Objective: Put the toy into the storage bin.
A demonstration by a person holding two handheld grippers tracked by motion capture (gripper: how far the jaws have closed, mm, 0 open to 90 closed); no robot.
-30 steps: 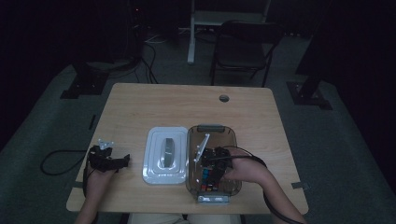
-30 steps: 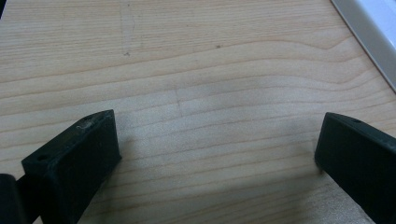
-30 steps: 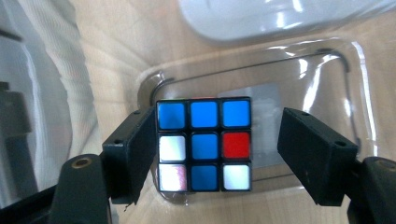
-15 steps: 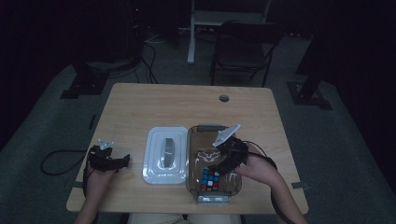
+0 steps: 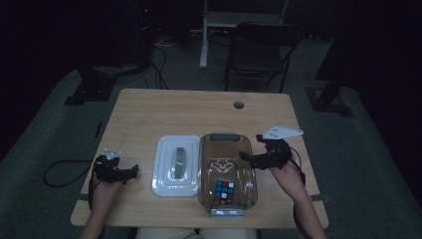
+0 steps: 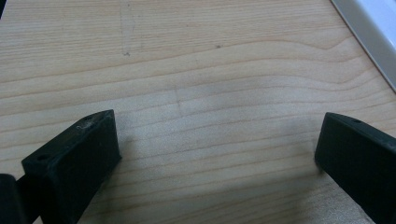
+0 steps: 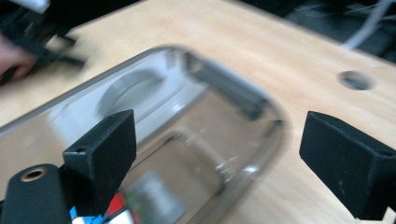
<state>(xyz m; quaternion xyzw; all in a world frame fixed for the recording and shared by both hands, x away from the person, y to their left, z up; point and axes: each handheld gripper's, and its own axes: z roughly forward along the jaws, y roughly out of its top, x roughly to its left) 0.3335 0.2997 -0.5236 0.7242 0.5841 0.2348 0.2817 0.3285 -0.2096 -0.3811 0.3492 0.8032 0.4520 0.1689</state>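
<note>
With the puzzle cube (image 5: 224, 191) lying in the clear container (image 5: 251, 186) and its white lid (image 5: 164, 185) just beside on the desk (image 5: 149, 114), we risk knocking the rim, since our right tool (image 5: 254, 157), just opened wide and empty, hovers there, while our left tool (image 5: 130, 170) rests agape, empty.

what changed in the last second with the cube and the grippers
The right gripper let go of the puzzle cube, now lying in the clear container; its jaws have just been opening, empty, and it pulled back toward the container's right rim. Left gripper and white lid stayed put.
</note>
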